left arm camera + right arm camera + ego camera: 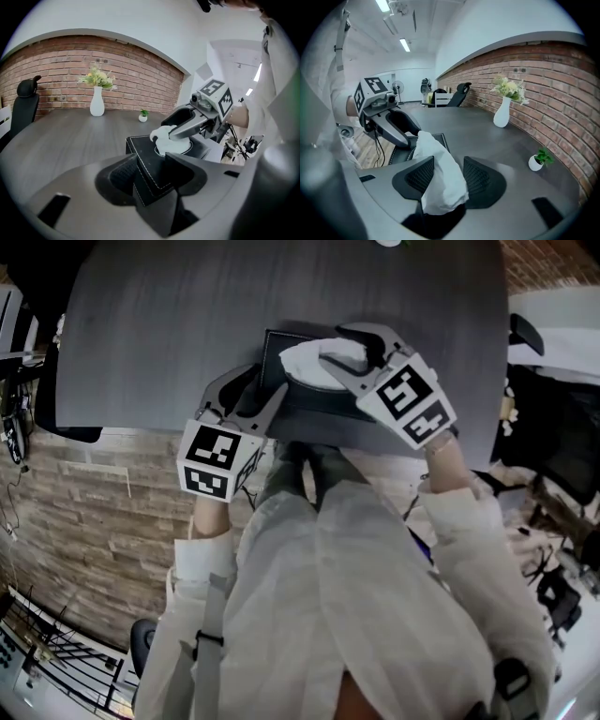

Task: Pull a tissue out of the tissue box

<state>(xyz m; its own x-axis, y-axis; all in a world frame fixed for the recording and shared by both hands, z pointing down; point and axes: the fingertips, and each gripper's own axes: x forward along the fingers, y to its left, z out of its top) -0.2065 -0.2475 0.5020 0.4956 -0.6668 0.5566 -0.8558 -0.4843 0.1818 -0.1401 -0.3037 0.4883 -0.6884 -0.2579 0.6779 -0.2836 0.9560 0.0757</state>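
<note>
Tissue (436, 159) awaits the pull as left claw (152, 171) and right claw (450, 176) both stand open.

Left claw straddles a corner of the black tissue box (145, 150) without pressing on it, while the white tissue rises loose between the right claw's spread pads. Soft, feather-light and easily torn, the tissue is probably best pinched low on its bunched crest. The box looks light enough to slide and may need steadying. Its opening, and whatever lies folded inside, is hidden. Farther off on the table (70, 136), a vase (502, 112) and potted plant (536, 161) stand before a brick wall (553, 79).
</note>
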